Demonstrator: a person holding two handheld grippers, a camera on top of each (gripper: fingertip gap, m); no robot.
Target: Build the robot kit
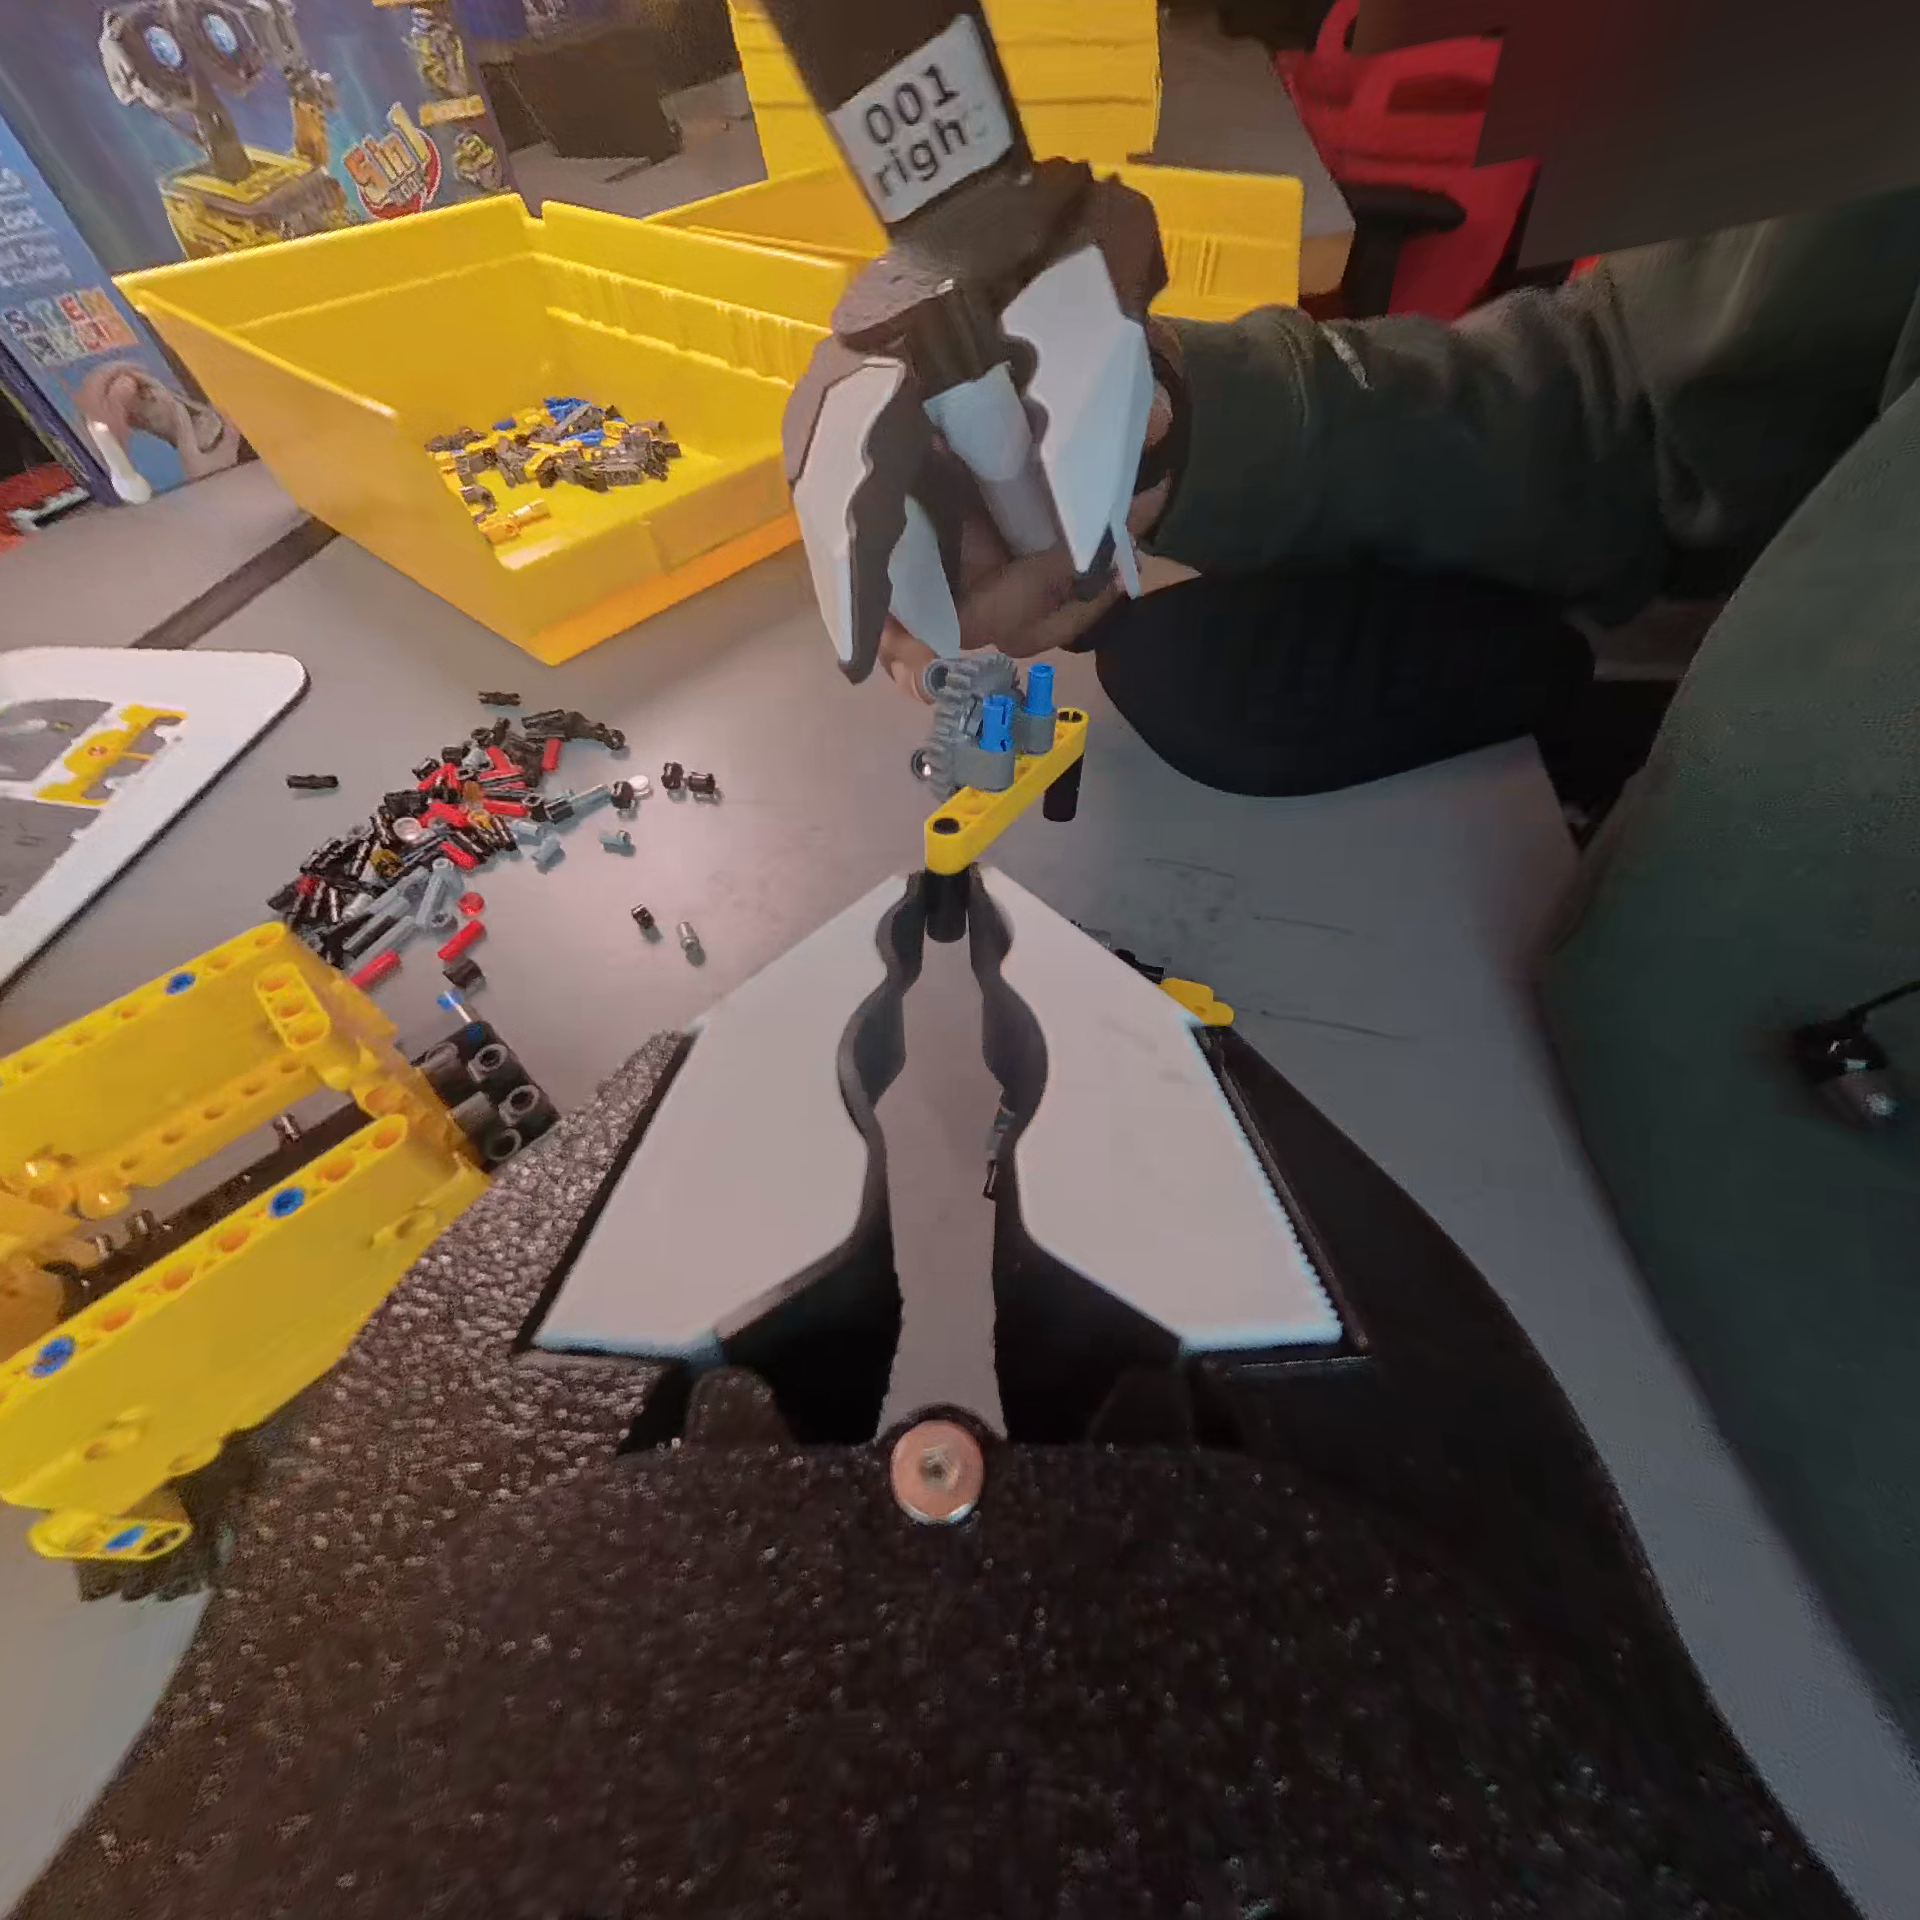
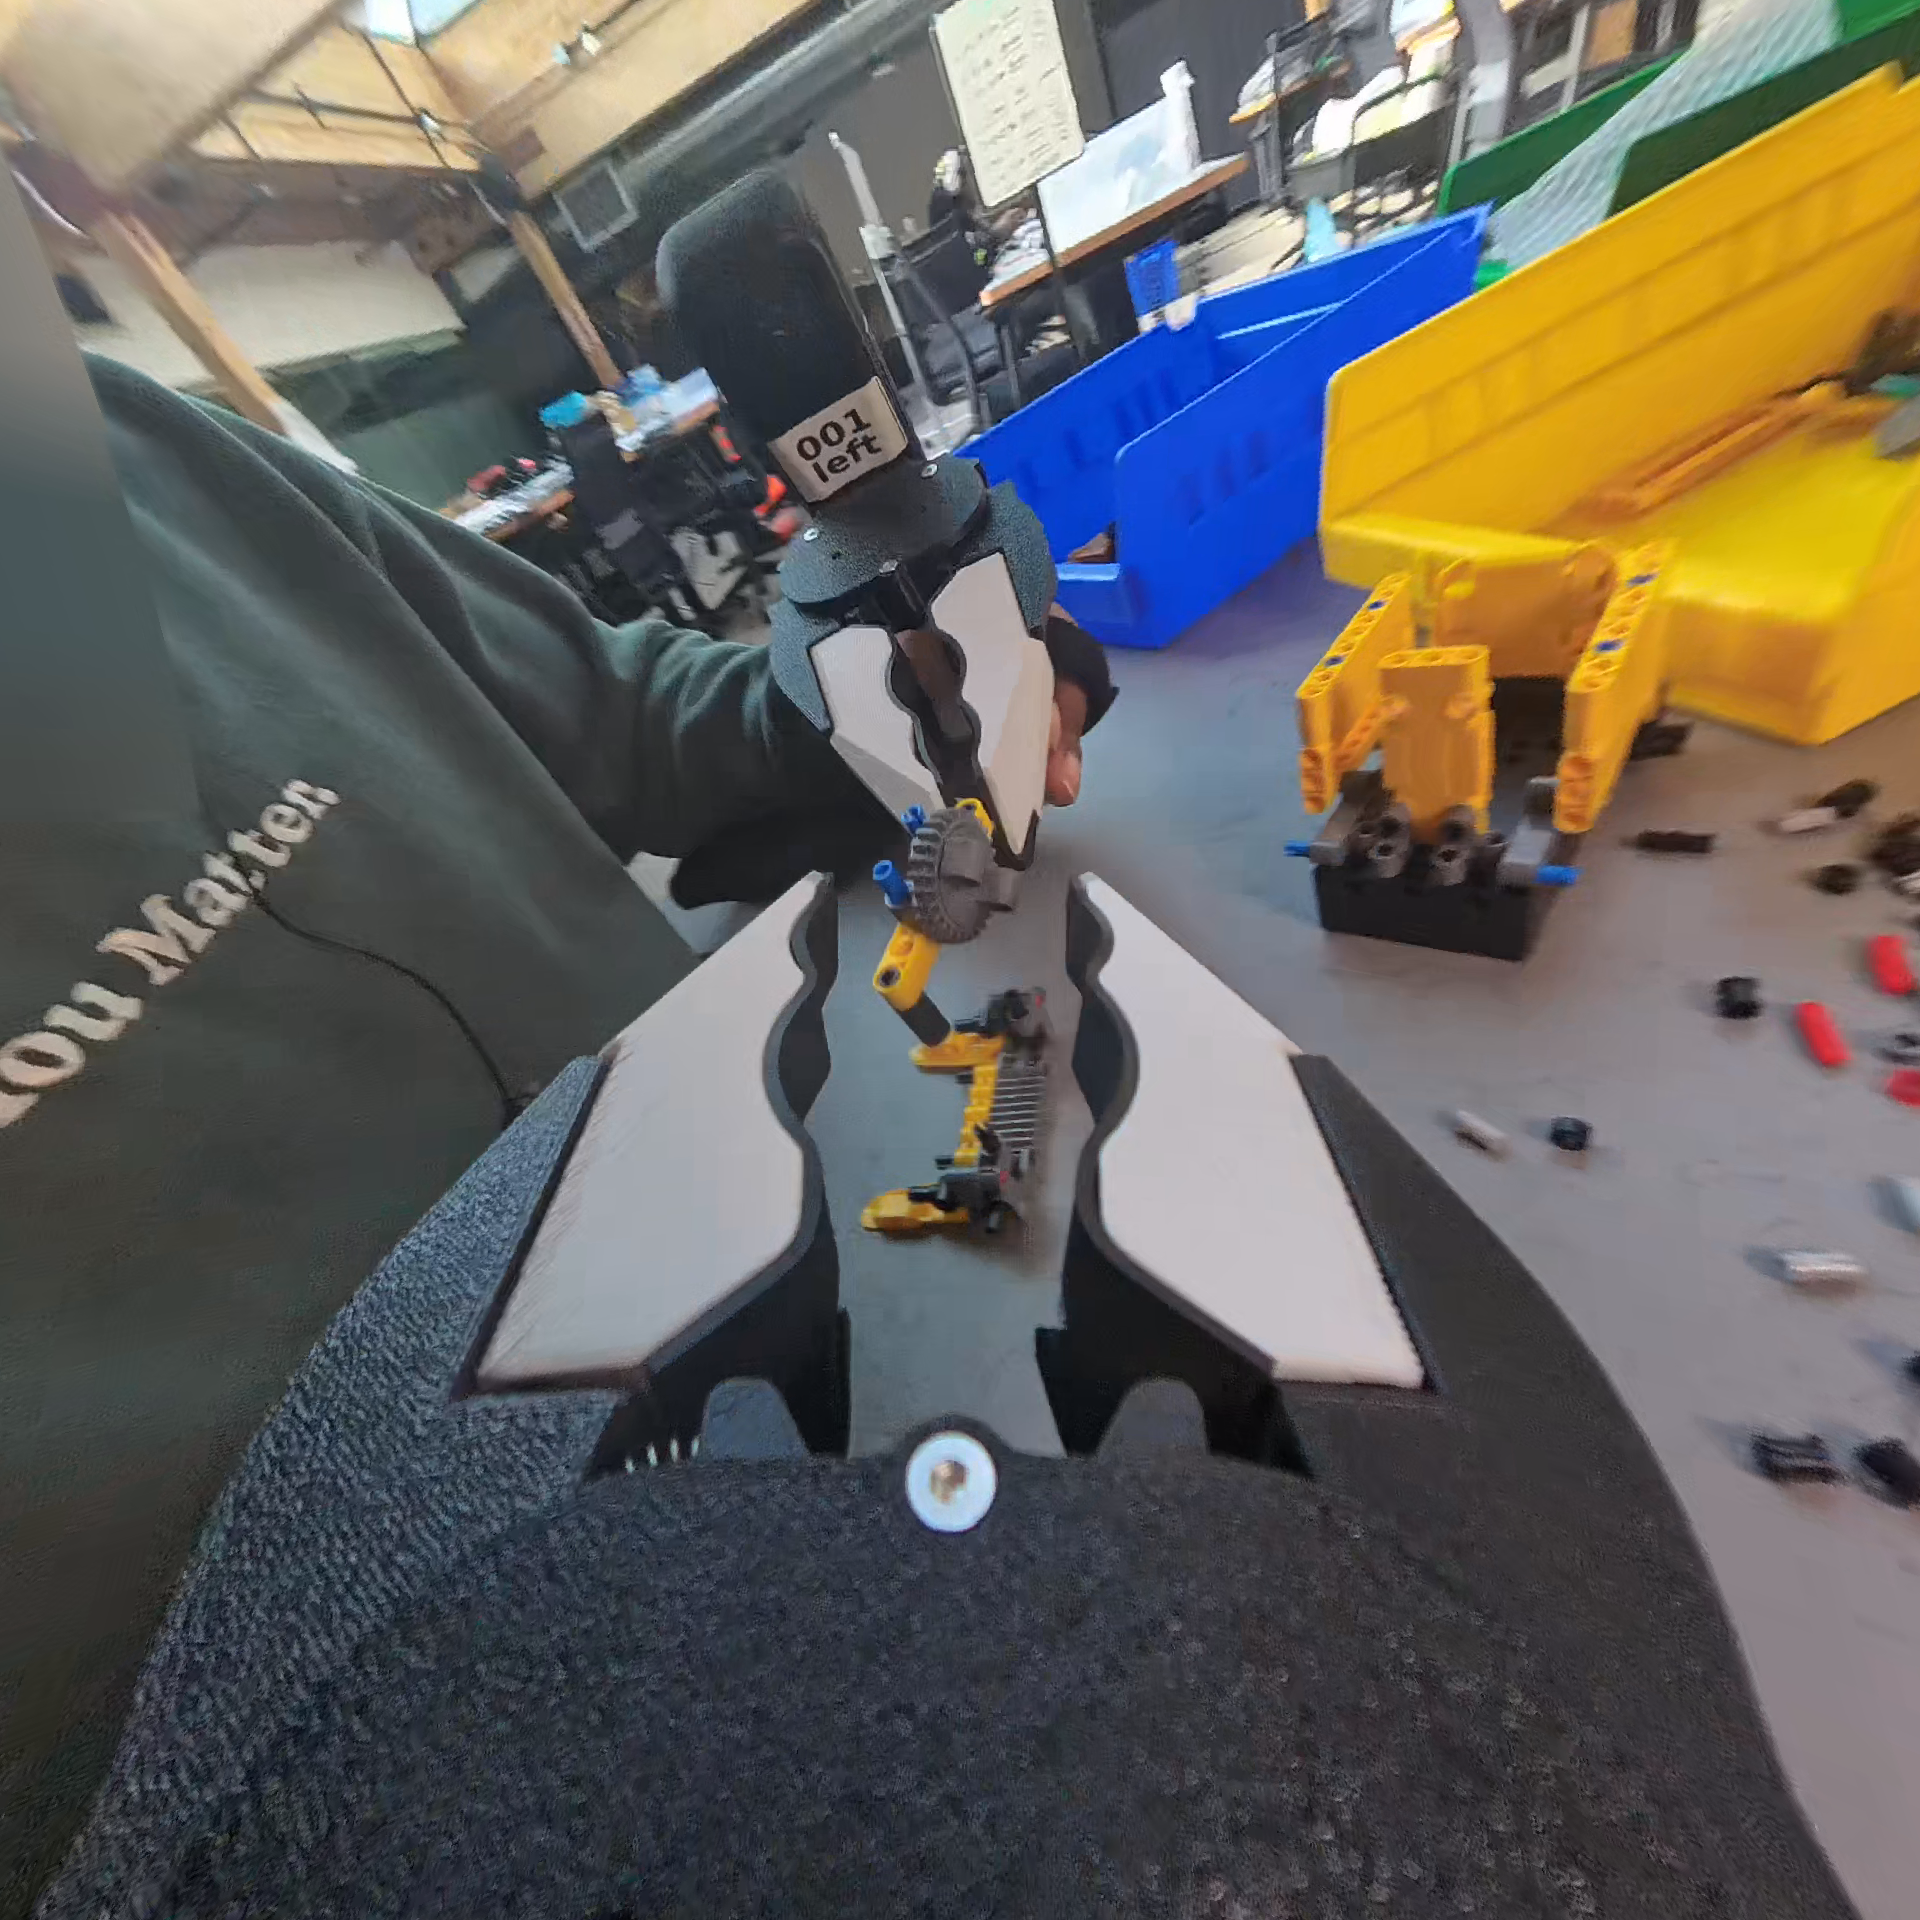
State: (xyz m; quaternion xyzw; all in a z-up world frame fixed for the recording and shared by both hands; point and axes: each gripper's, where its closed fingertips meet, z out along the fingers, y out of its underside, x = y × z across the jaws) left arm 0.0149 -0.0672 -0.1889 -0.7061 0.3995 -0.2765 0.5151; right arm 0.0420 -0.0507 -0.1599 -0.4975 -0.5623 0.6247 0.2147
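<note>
**Desk:** What do we have in the left gripper (image 1: 945,902)?

**Photographer:** We see its jaws drawn almost together on a black pin (image 1: 943,914) under the near end of a small yellow beam (image 1: 1006,792). The beam is carried above the grey table (image 1: 1351,935), clear of it. A grey gear (image 1: 951,722) and two blue pins (image 1: 1013,707) ride on its far half.

**Desk:** And the right gripper (image 2: 956,889)?

**Photographer:** Its jaws stand well apart and grip nothing. The gear sits just ahead of the gap between its tips. We judge that pinching one end pin leaves the gear end exposed to that open gripper.

**Desk:** Which way does the beam run?

**Photographer:** In the left wrist view its long axis leads away from the left gripper's tips, slanting up to the right. A second black pin hangs from the far end. The gear's toothed face is turned to the right wrist camera.

**Desk:** What lies around it?

**Photographer:** A yellow-and-grey toothed piece (image 2: 982,1127) lies on the table below the right gripper. A half-built yellow frame (image 2: 1455,717) stands well apart. Loose parts (image 1: 447,831) lie near a yellow bin (image 1: 343,312).
</note>
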